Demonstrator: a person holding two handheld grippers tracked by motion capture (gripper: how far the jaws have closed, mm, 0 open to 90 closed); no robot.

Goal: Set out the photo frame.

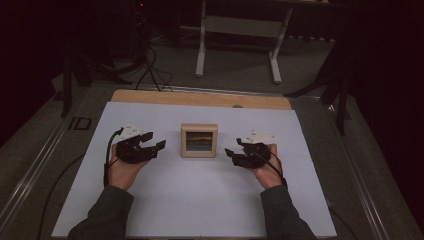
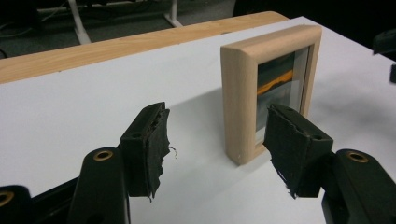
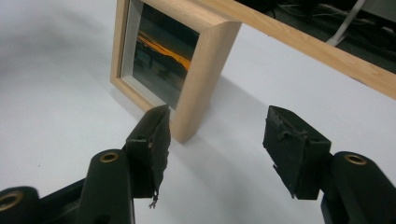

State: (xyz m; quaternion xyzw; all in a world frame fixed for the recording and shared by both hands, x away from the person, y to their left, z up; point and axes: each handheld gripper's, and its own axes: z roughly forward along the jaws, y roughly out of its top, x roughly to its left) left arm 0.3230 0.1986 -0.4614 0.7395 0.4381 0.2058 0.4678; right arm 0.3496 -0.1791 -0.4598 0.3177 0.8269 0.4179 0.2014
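Note:
A small light-wood picture frame (image 1: 199,140) with a dark sunset picture stands upright in the middle of the white table top (image 1: 200,200). My left gripper (image 1: 154,142) is held a short way to its left, jaws open and empty, pointing at the frame's left edge (image 2: 238,102). To the right of the frame, my right gripper (image 1: 232,156) mirrors it, jaws open with nothing between them. In the right gripper view the frame's right edge (image 3: 201,84) rises just beyond the left pad. Neither gripper (image 2: 217,144) (image 3: 217,147) touches the frame.
A strip of bare wooden table (image 1: 200,98) runs along the far side of the white sheet. Beyond it, on the dark floor, stand a white table stand (image 1: 240,45) and black cables (image 1: 150,70).

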